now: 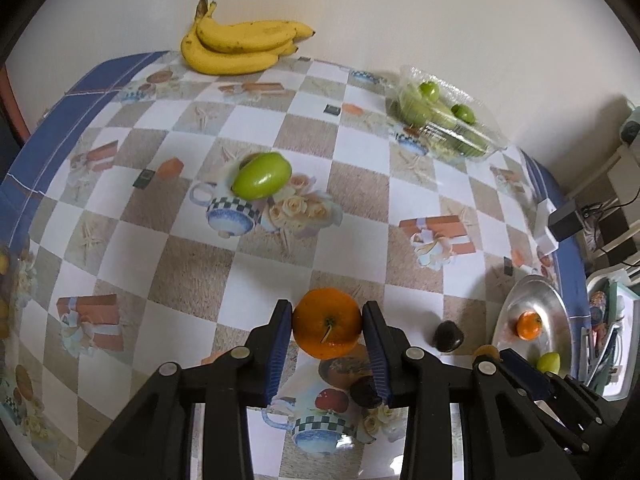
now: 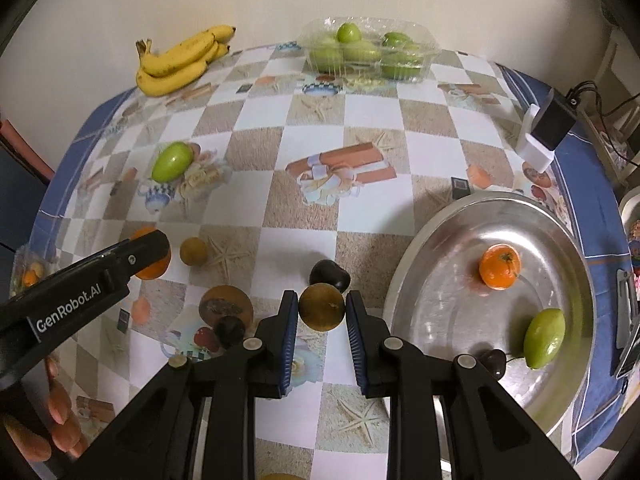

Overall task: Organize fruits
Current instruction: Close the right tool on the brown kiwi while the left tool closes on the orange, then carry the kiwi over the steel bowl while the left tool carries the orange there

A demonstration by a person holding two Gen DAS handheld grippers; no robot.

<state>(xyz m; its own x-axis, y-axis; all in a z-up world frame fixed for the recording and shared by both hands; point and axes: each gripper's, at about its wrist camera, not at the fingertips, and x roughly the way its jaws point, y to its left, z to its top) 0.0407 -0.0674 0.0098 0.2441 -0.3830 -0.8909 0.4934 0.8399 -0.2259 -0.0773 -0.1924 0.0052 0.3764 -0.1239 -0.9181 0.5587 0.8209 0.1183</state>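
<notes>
On the checkered worktop, a big metal tray sits right, with a small orange and a green fruit in it. Far back there's a banana bunch and a clear box of green fruit. Left gripper fingers are clamped on an orange; right gripper fingers pinch a small brown fruit.

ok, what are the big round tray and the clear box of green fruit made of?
Round silver tray: looks like metal, maybe steel; shiny brushed finish that blurrily reflects the fruit on it. Clear box: thin transparent plastic, glossy and crinkled, green fruit showing through its walls.
</notes>
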